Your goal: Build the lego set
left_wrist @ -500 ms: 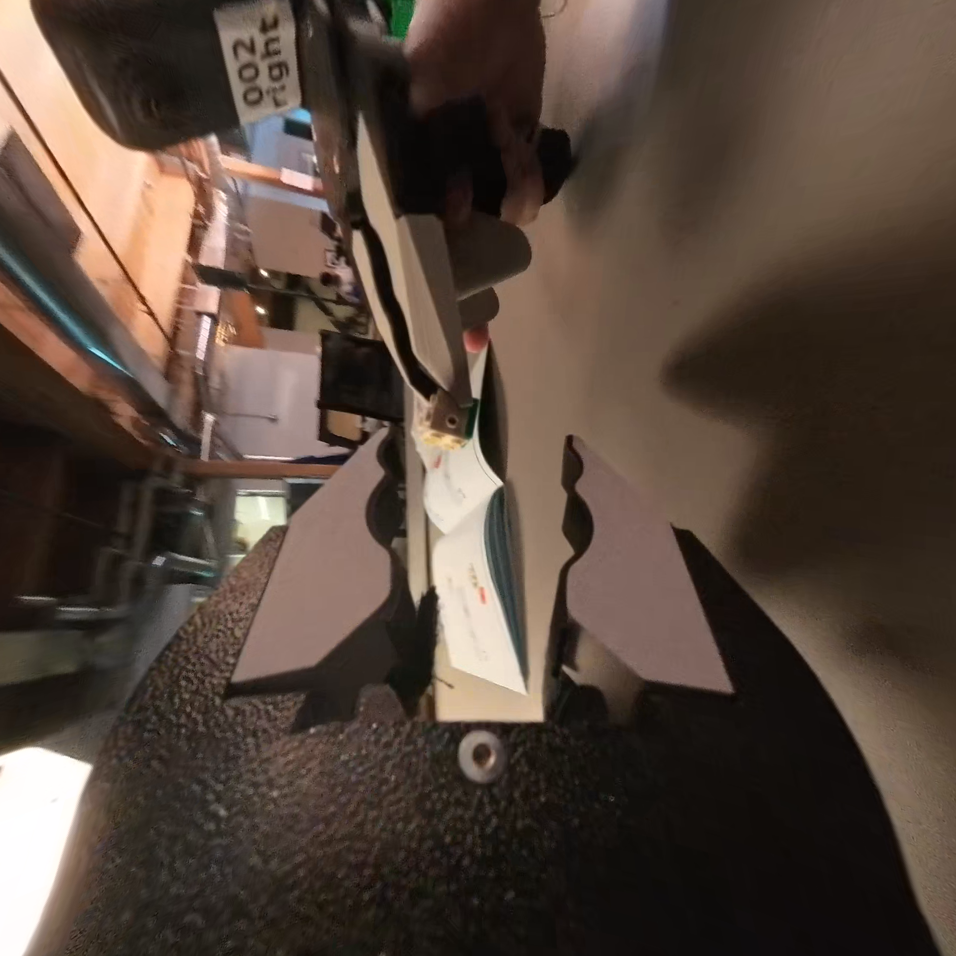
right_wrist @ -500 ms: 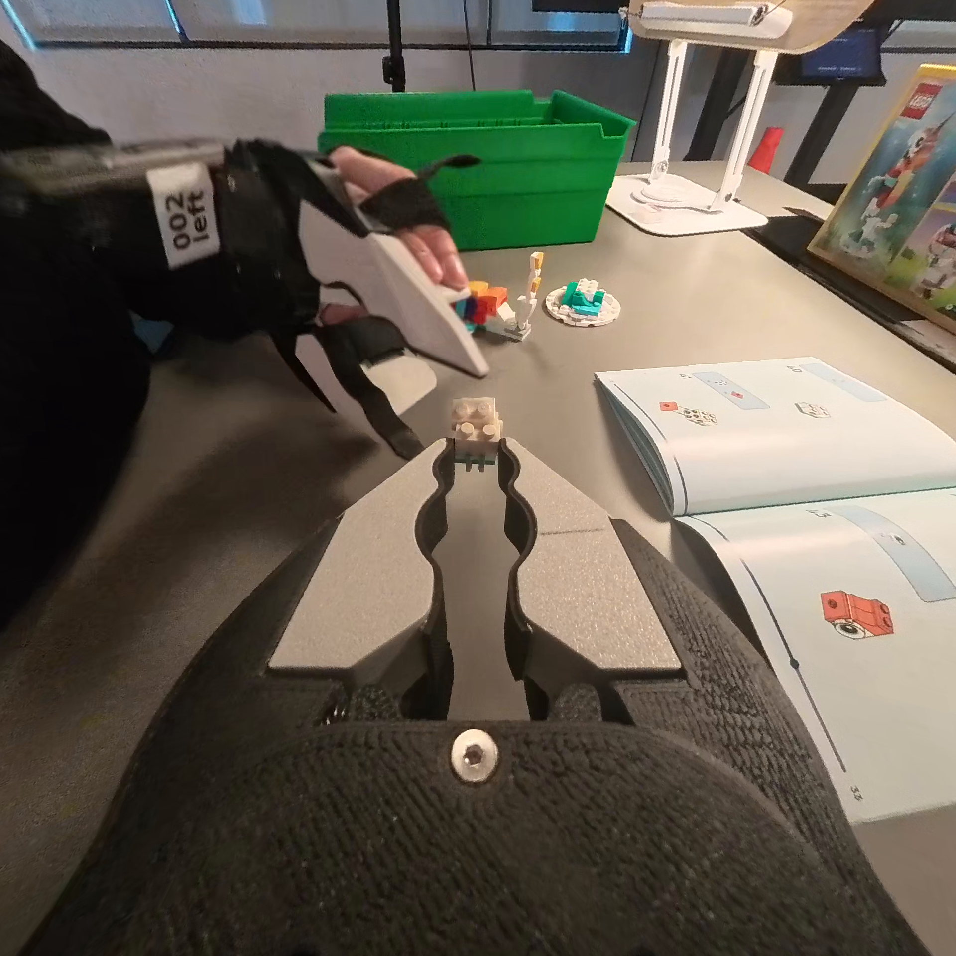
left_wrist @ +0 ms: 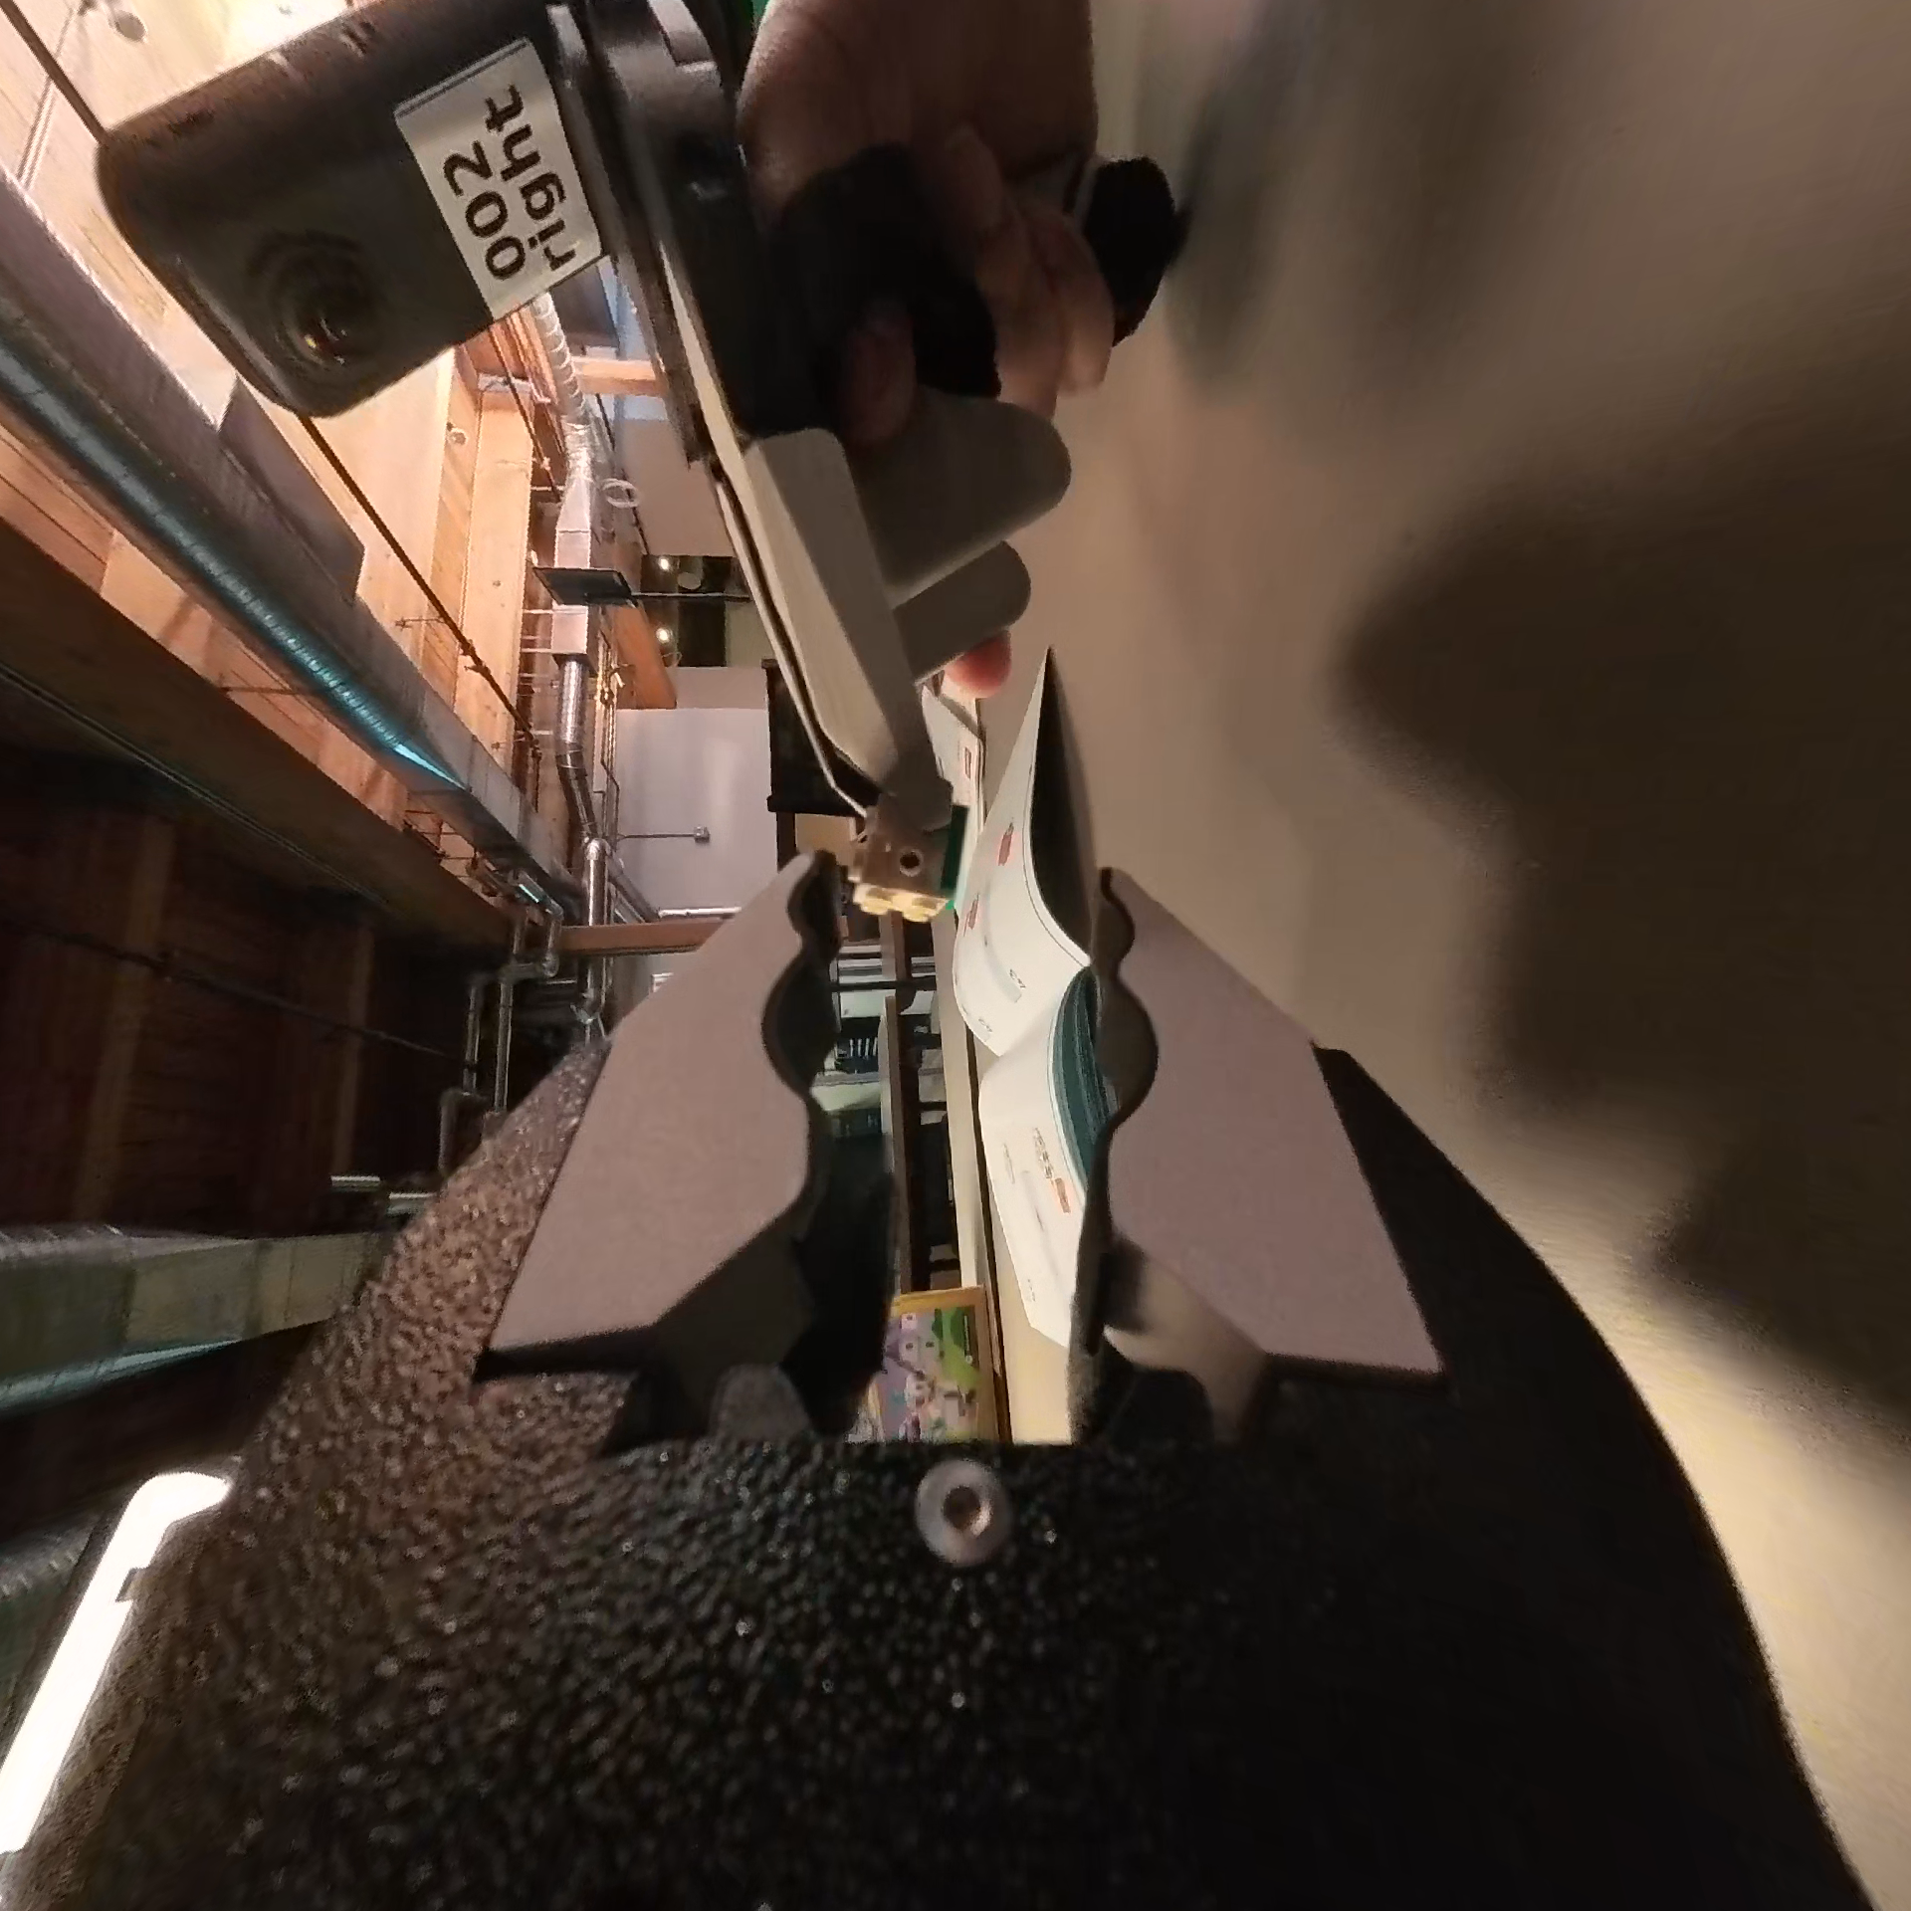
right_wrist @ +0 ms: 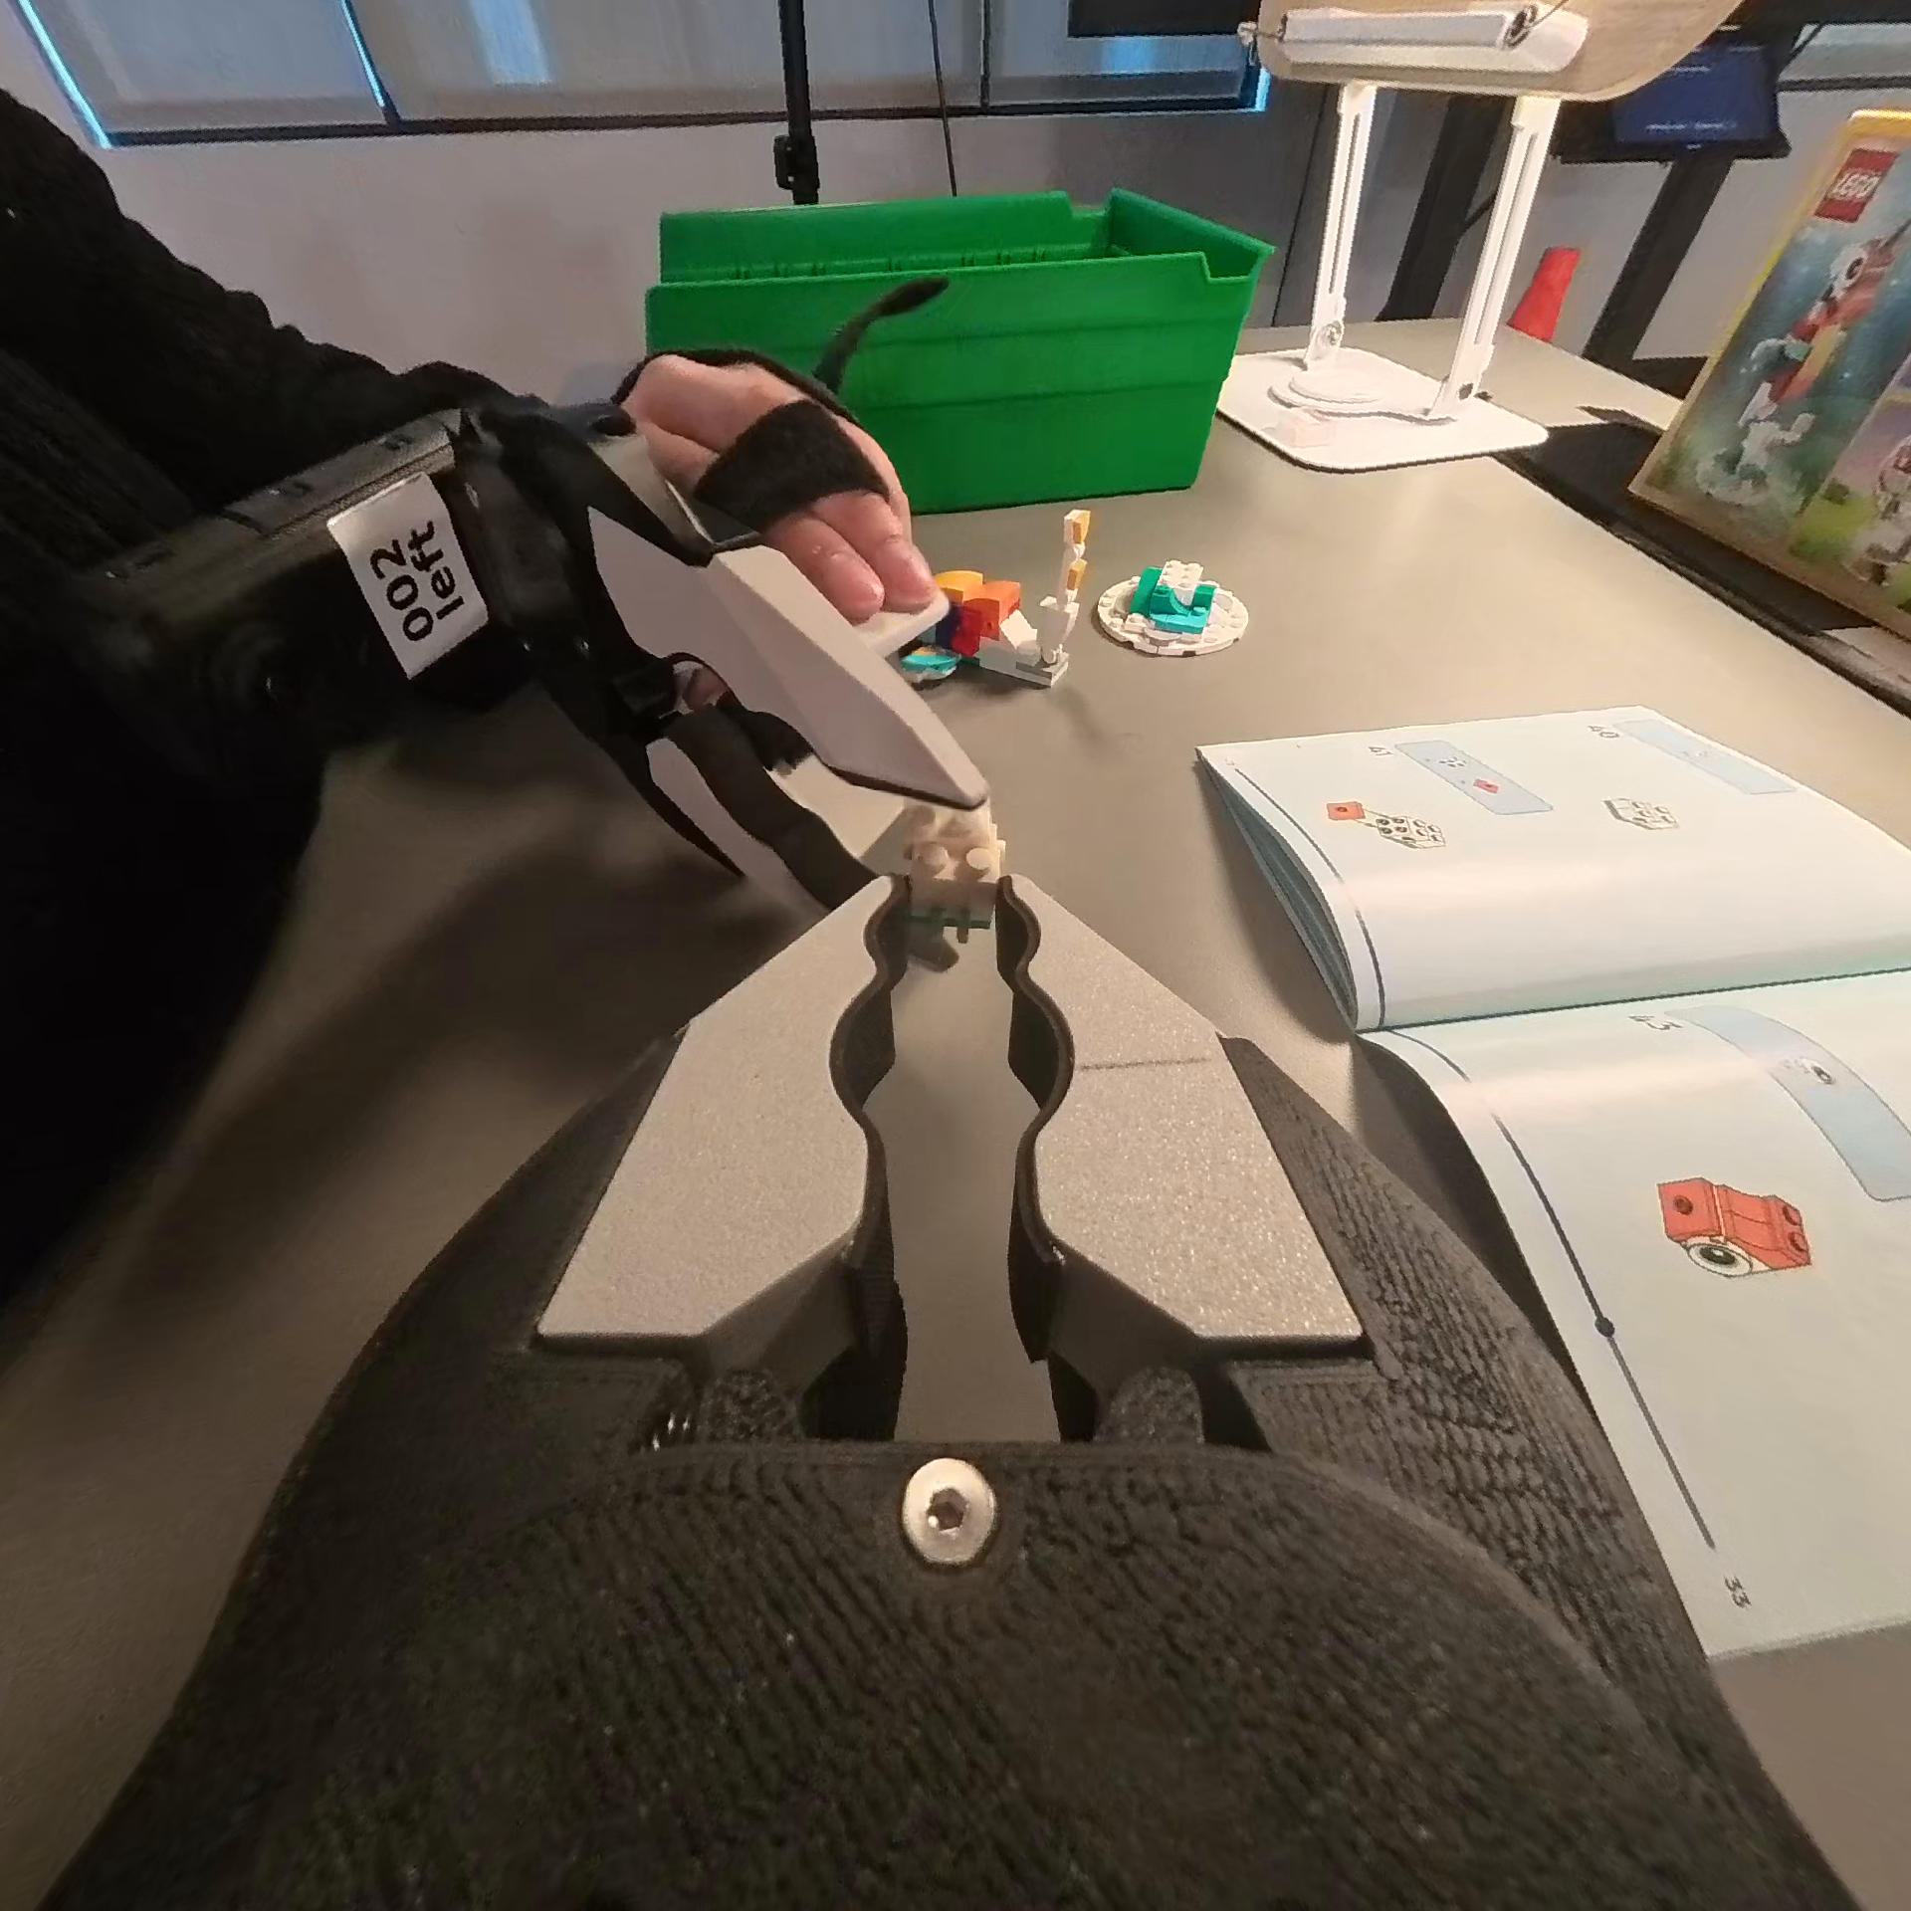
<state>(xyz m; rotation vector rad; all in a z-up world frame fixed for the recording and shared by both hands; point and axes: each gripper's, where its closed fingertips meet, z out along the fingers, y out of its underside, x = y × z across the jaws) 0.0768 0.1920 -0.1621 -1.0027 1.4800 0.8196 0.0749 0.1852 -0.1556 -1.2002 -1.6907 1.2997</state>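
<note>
A small white lego assembly [right_wrist: 957, 858] with a green plate underneath is clamped in my right gripper [right_wrist: 946, 895], which holds it above the grey table [right_wrist: 465, 982]. My left gripper [right_wrist: 936, 817] reaches in from the left, and its upper fingertip [right_wrist: 957, 791] touches the top of the assembly. In the left wrist view my left gripper [left_wrist: 962, 889] is open, its fingers wide apart. There the assembly [left_wrist: 895, 879] sits at the tip of the right gripper [left_wrist: 910, 817], close to my left finger [left_wrist: 724, 1086].
An open instruction booklet [right_wrist: 1551, 879] lies at the right. Behind are a colourful part-built model [right_wrist: 982, 620], a round white plate with teal bricks [right_wrist: 1174, 615], a green bin [right_wrist: 951, 341], a white stand [right_wrist: 1396, 393] and the set's box [right_wrist: 1799, 383]. Less than 4 cm separates the two grippers' tips.
My left gripper has moved down and toward the right gripper, and its fingertip now rests on the white assembly. The right gripper still holds the assembly.
</note>
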